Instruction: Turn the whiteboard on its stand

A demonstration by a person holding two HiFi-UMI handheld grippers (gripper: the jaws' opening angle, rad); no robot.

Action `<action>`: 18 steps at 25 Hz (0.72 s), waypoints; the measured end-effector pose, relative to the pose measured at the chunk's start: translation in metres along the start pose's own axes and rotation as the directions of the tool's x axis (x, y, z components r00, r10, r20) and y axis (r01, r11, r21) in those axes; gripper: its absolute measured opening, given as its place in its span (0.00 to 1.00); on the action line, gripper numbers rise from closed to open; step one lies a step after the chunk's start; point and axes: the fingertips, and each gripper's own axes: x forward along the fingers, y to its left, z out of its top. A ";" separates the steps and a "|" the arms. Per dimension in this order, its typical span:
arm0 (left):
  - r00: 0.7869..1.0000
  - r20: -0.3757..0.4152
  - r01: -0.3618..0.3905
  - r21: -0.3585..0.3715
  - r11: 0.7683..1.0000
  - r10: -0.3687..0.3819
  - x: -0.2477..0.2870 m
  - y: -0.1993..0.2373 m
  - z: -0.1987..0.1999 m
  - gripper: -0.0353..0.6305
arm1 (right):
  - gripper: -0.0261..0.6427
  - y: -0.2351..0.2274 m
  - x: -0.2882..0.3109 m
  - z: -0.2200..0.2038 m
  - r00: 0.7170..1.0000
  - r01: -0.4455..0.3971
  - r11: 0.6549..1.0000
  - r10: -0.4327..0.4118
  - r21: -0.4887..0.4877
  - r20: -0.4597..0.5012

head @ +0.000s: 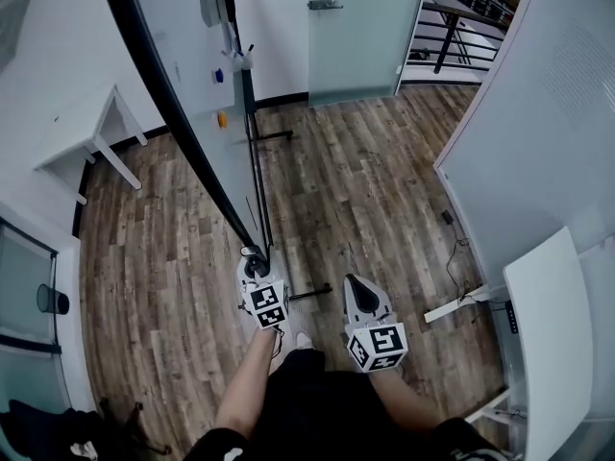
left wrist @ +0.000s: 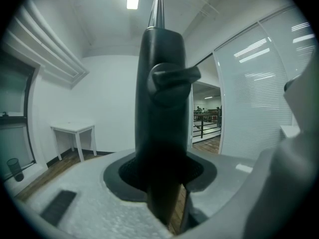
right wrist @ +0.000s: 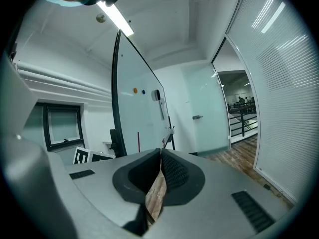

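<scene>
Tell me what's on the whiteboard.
The whiteboard carries, on its near face, what looks like an eraser, a blue magnet and an orange magnet. Its other face is turned away, so anything there is hidden.

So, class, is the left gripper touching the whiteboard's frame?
Touching. The left gripper view shows the left gripper closed on the whiteboard's frame, with the dark edge wedged between both pads.

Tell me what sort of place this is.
Probably an office or meeting room. A large whiteboard stands on a floor stand, a frosted glass door sits among glazed partition walls, and a small white table is set against the wall.
</scene>
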 end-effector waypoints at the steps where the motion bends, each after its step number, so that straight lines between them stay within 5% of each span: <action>1: 1.000 -0.004 0.001 0.002 1.000 -0.001 -0.006 0.000 -0.004 0.30 | 0.06 0.001 -0.004 -0.002 1.000 -0.005 1.000 0.005 0.000 -0.002; 18: 1.000 0.006 -0.003 0.000 1.000 0.003 -0.121 -0.002 -0.023 0.30 | 0.06 0.034 -0.090 -0.037 0.995 -0.095 0.995 0.095 -0.003 -0.024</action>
